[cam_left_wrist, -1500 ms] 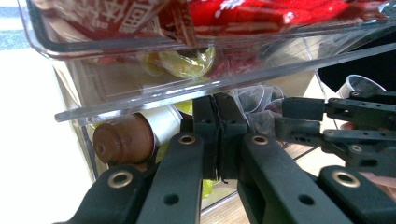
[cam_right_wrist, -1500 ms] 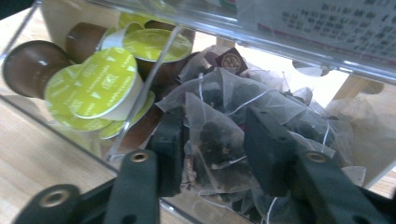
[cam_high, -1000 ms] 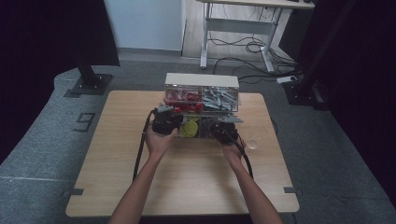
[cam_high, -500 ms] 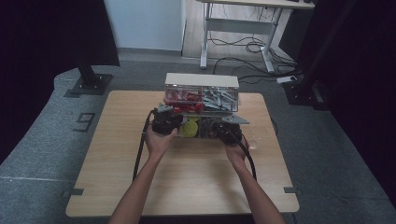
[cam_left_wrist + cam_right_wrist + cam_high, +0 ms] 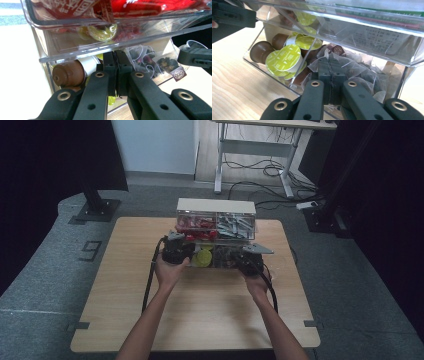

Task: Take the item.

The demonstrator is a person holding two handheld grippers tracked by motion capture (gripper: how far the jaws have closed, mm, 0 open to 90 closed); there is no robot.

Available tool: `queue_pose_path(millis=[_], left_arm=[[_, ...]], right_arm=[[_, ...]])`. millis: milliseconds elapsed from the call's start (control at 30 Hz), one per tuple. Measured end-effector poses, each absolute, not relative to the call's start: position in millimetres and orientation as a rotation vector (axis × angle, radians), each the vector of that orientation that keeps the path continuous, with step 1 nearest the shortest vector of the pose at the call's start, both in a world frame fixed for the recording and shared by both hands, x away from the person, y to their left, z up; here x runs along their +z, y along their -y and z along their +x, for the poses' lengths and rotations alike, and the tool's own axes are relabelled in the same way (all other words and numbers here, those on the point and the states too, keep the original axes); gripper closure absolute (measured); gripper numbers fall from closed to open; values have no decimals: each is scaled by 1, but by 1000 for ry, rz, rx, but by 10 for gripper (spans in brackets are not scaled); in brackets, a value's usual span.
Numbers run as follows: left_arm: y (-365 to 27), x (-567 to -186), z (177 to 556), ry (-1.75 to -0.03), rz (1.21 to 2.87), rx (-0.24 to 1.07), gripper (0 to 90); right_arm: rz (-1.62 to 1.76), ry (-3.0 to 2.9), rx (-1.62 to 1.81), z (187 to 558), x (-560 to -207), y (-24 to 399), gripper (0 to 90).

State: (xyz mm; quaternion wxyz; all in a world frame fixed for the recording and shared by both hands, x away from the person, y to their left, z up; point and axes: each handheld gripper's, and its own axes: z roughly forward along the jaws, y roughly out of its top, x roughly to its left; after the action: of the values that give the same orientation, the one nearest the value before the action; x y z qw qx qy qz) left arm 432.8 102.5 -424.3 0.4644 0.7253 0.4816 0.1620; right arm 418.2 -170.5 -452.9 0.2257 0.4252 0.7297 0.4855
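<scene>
The clear two-tier plastic drawer organiser (image 5: pixel 216 227) is placed at the far middle of the light wooden table (image 5: pixel 200 305), which rests on grey carpet (image 5: pixel 45 270). A white desk frame (image 5: pixel 255 150) with loose cables beneath it is seen behind the table, and dark stands are noted at both sides of the room.

The upper tier of the organiser is divided in two: red packets (image 5: pixel 196 224) are held in the left compartment and grey-white sachets (image 5: pixel 235 225) in the right. The lower clear drawer (image 5: pixel 274 72) is seen pulled out towards the person. In its left section, brown coffee capsules with lime-green foil lids (image 5: pixel 284 58) are piled loosely; in its right section, transparent tea bags with dark contents (image 5: pixel 362 72) are heaped.

The left gripper (image 5: pixel 176 251) is held at the drawer's left front, beside a brown capsule (image 5: pixel 68 73); its fingers (image 5: pixel 110 67) are pressed together with nothing between them. The right gripper (image 5: pixel 248 261) is held at the drawer's right front, over the tea bags; its fingers (image 5: pixel 337 72) are likewise pressed together, and no item is seen pinched.
</scene>
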Motion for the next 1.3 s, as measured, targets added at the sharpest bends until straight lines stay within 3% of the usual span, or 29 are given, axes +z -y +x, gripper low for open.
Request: queue_pose_path(millis=[1300], left_arm=[[-101, -424, 432, -1184, 1777, 392, 879]], right_arm=[[1125, -2000, 1379, 400, -438, 187, 886]])
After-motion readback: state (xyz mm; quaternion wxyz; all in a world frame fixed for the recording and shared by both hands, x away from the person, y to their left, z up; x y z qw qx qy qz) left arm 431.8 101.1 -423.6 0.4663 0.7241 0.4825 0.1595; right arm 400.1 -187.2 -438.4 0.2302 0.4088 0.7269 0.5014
